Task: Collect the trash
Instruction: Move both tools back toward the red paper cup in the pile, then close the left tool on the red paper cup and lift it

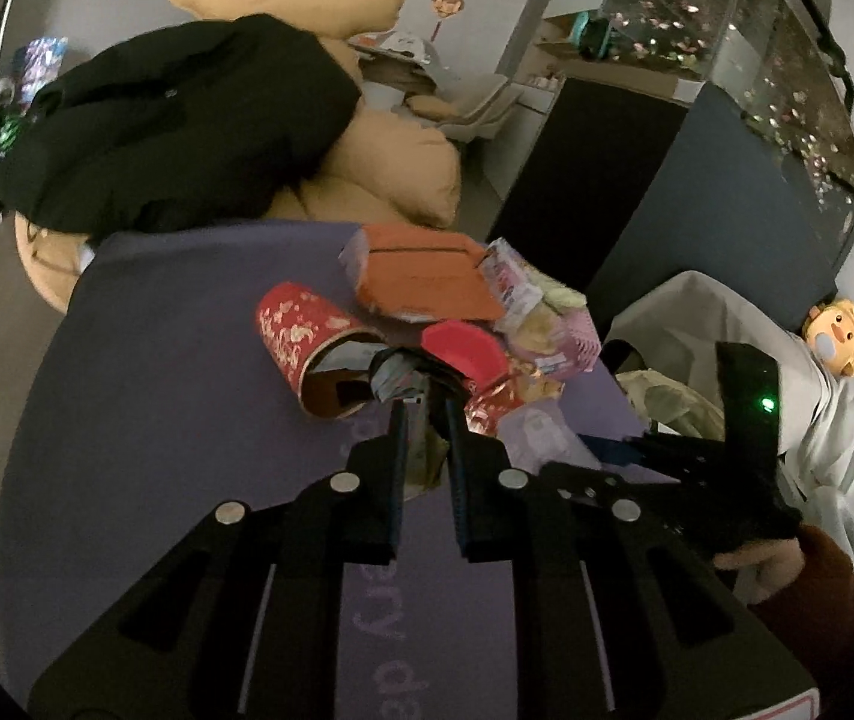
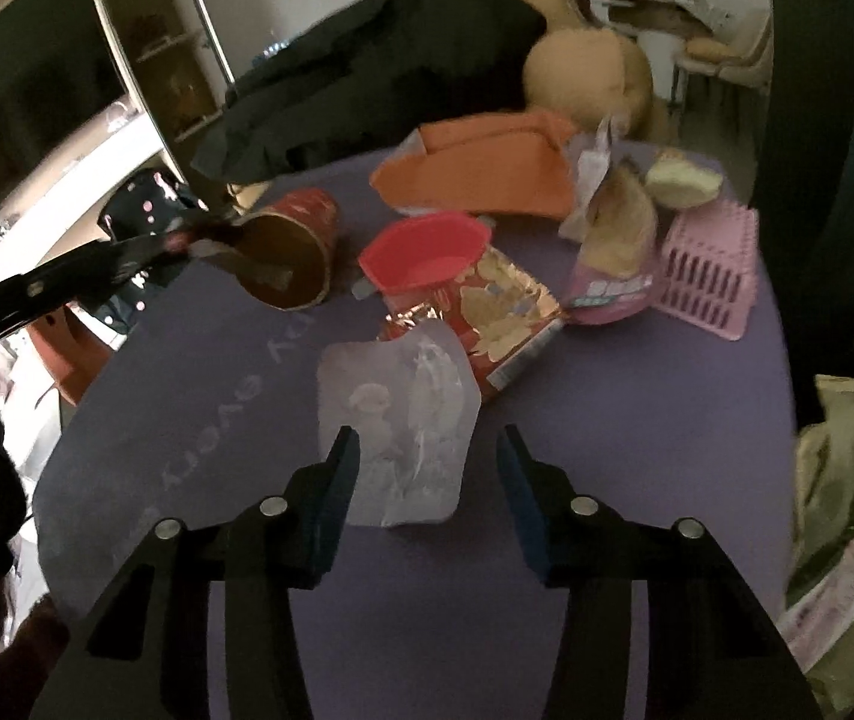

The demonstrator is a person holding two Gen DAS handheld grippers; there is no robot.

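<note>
Left wrist: we are seeing the left gripper (image 1: 427,405) pinching a crumpled wrapper (image 1: 393,375) at the mouth of the red paper tube (image 1: 312,348), jaws nearly together on it.

Right wrist: the right gripper (image 2: 423,450) is hovering with jaws apart over a pale plastic sleeve (image 2: 396,420) lying flat on the purple table (image 2: 637,420). Probably thin, light and slippery; we are favouring its near edge.
</note>
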